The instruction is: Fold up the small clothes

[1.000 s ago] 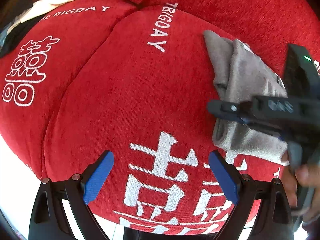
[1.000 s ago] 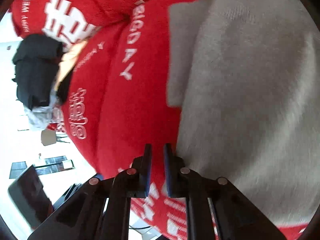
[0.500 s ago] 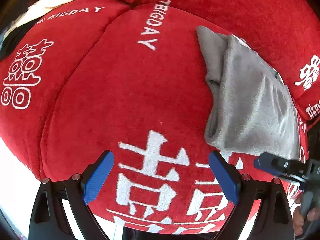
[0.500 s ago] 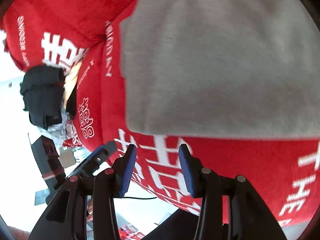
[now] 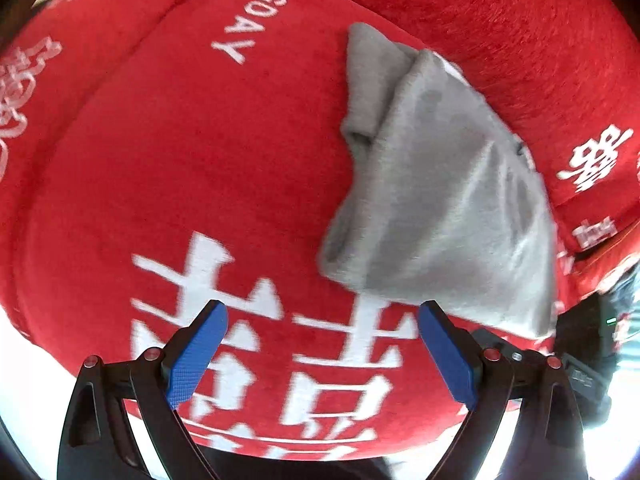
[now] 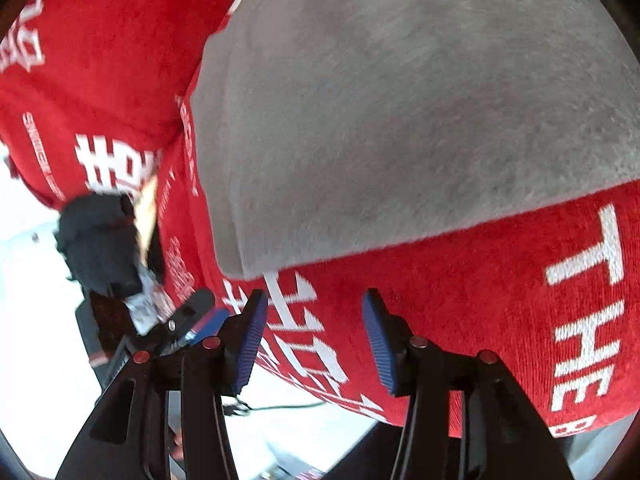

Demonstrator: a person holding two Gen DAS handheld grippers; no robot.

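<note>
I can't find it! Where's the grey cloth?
The grey cloth lies folded on the red cushion, right of centre in the left wrist view, just beyond both open grippers.

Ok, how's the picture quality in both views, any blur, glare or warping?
Left wrist view: the white lettering is motion-smeared, the grey garment is soft, and the red cover bulges from fisheye. Right wrist view: garment close and blurry, with blown-out white background at lower left.

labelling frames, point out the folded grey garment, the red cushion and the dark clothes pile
folded grey garment (image 5: 448, 200), left wrist view, middle of its top layer
red cushion (image 5: 208, 152), left wrist view, bare seat area
dark clothes pile (image 6: 96, 244), right wrist view, middle of the heap
</note>
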